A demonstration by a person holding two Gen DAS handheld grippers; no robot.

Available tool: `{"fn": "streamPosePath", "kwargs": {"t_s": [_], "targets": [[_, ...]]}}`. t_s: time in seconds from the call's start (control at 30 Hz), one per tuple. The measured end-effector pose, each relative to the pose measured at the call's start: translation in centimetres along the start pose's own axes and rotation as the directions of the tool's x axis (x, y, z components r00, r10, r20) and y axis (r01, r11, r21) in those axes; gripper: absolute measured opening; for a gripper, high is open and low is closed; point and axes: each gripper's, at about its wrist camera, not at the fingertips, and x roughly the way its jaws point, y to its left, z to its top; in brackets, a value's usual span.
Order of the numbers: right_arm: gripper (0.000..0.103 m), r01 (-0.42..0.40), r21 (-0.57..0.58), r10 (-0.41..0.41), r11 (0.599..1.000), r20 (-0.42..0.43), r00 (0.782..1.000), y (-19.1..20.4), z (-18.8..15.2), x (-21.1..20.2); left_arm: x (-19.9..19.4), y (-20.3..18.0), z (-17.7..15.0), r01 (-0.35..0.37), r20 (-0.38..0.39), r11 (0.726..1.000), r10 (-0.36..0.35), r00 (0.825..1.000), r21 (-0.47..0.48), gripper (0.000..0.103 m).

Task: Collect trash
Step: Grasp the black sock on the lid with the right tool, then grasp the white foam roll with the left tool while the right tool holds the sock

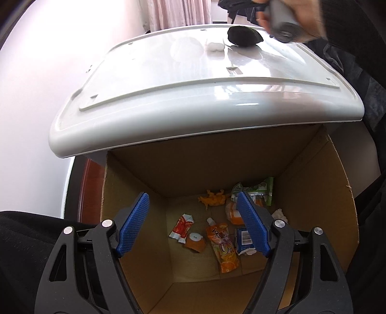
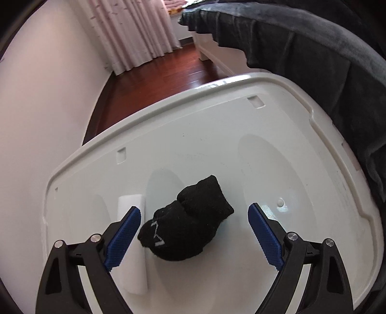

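A balled black sock (image 2: 187,223) lies on the white plastic lid (image 2: 217,135); my right gripper (image 2: 194,234) hovers over it, open, blue pads on either side and clear of the fabric. A white rectangular piece (image 2: 131,244) lies beside the sock under the left finger. In the left wrist view the same sock (image 1: 243,36) and a white wad (image 1: 214,46) sit at the lid's far end. My left gripper (image 1: 193,223) is open above a cardboard box (image 1: 313,193) holding several wrappers, among them an orange drink pouch (image 1: 224,244).
A hand holding the other gripper's grey handle (image 1: 283,21) shows at top right of the left wrist view. Dark fabric (image 2: 313,60) drapes along the lid's right side. White wall, pink curtain (image 2: 130,31) and red wooden floor (image 2: 154,79) lie beyond.
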Motion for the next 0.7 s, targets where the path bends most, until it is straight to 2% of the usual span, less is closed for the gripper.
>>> {"fn": "streamPosePath", "kwargs": {"t_s": [0.07,0.13,0.17,0.23,0.37,0.47,0.7], "targets": [[0.087,0.046,0.018,-0.046,0.999,-0.006,0.999,0.5,0.0,1.0,-0.1,0.0,0.0,0.0,0.002,1.0,0.0,1.0,0.0,0.074],[0.078,0.09,0.014,-0.089,0.996,-0.034,0.995,1.2,-0.3,2.2,-0.2,0.2,-0.1,-0.001,0.006,1.0,0.001,1.0,-0.005,0.074],[0.078,0.096,0.016,-0.095,0.995,-0.045,0.994,1.2,-0.6,2.5,-0.2,0.3,0.0,-0.001,0.007,1.0,0.001,1.0,-0.01,0.074],[0.068,0.125,0.004,-0.125,0.992,-0.026,0.992,1.6,-1.3,2.2,-0.2,0.5,0.0,0.006,0.004,1.0,-0.005,1.0,-0.021,0.074],[0.06,0.155,-0.041,-0.156,0.987,-0.011,0.988,2.0,-2.6,1.8,-0.2,0.7,-0.1,0.013,-0.002,1.0,-0.013,1.0,-0.028,0.074],[0.046,0.184,-0.065,-0.184,0.981,0.004,0.983,2.2,-3.2,1.6,-0.3,0.7,-0.1,0.013,0.007,1.0,-0.013,1.0,-0.026,0.074],[0.041,0.161,-0.139,-0.159,0.977,0.026,0.987,1.7,-4.2,1.0,-0.2,1.1,0.1,0.015,0.001,0.999,-0.015,1.0,-0.046,0.074]]}}
